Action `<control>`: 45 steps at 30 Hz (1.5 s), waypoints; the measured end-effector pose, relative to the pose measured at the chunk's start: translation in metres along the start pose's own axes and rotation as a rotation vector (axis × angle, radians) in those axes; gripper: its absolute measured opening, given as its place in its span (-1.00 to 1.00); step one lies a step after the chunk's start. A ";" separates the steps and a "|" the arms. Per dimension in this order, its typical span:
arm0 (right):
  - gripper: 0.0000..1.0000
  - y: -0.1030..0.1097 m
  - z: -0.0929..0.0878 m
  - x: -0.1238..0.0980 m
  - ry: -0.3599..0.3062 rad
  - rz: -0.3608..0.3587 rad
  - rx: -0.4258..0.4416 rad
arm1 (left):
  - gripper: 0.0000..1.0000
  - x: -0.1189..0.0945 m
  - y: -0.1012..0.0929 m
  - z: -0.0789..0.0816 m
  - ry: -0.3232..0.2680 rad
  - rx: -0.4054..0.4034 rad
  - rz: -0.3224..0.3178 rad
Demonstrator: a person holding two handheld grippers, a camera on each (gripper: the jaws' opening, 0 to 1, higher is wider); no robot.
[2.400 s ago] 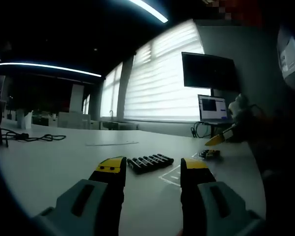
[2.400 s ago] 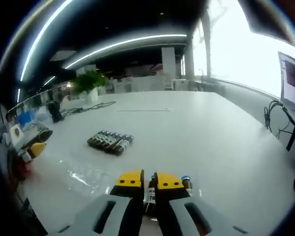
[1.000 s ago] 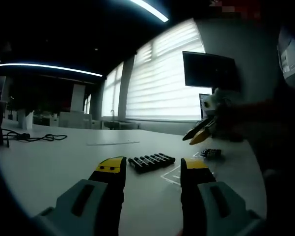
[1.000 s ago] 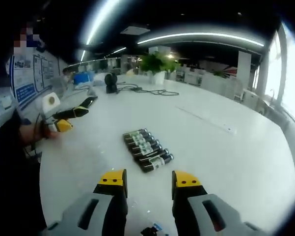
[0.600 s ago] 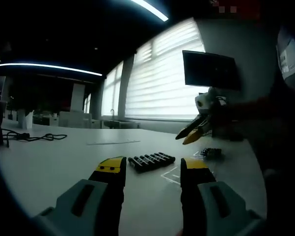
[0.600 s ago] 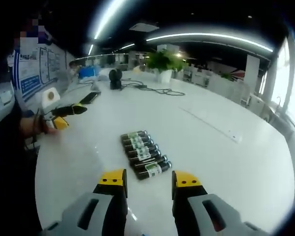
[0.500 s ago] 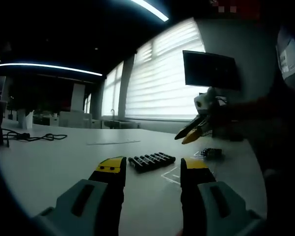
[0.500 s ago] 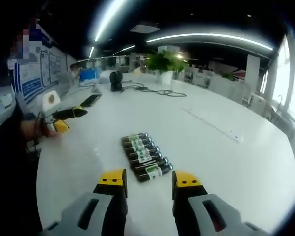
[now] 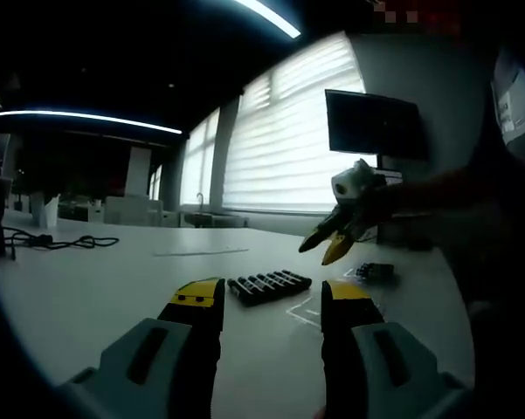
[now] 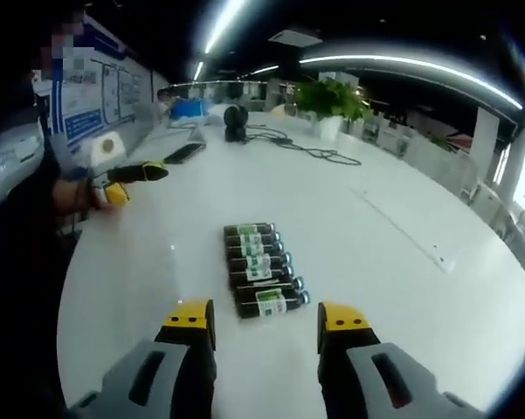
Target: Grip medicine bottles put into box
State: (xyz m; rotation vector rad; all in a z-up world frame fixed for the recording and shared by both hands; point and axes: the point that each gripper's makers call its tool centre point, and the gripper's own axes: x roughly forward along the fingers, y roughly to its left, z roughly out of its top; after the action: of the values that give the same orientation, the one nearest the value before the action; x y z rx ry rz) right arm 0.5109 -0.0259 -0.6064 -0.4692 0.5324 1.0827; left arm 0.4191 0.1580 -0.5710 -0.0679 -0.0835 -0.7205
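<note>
Right gripper view, left to right: left tool [image 10: 131, 179] held out over the worktop's [image 10: 402, 262] left edge, empty; its jaw gap can't be told here. Row of medicine bottles [image 10: 260, 269] lies side by side mid-worktop, caps to the right, just ahead of the right tool [image 10: 267, 321]. Right tool wide open, nothing held, nearest bottle [image 10: 271, 305] sits between the jaw lines.

Left gripper view: left tool [image 9: 267, 297] wide open, empty, low over the worktop; bottle row [image 9: 269, 285] just beyond its tips; right tool [image 9: 332, 244] hangs above them, jaws parted; a small dark object [image 9: 373, 271] toward the right edge, maybe the box, too small to tell.

Step in hand, likely: right tool picks the nearest bottle. Go down square, straddle only that one mid-body, keep tips off its neighbour, close gently so it won't roll.
</note>
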 end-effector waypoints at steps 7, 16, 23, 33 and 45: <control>-0.05 -0.007 -0.003 0.009 0.023 0.030 -0.032 | -0.26 0.000 0.001 -0.001 0.003 0.002 0.005; 0.03 -0.003 0.000 0.016 0.033 0.086 -0.073 | -0.26 0.000 0.001 -0.001 0.004 -0.001 0.001; 0.01 0.000 -0.005 0.027 0.058 0.119 -0.100 | -0.26 0.000 0.001 -0.001 0.005 -0.002 0.002; -0.02 0.000 -0.011 0.040 0.091 0.158 -0.121 | -0.26 0.001 0.002 -0.002 0.006 -0.009 0.002; -0.12 -0.001 -0.018 0.048 0.112 0.180 -0.124 | -0.26 0.001 0.003 -0.002 0.008 -0.020 0.002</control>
State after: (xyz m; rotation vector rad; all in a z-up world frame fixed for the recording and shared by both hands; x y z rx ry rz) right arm 0.5266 -0.0039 -0.6502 -0.6020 0.6173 1.2718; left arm 0.4222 0.1594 -0.5733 -0.0844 -0.0683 -0.7191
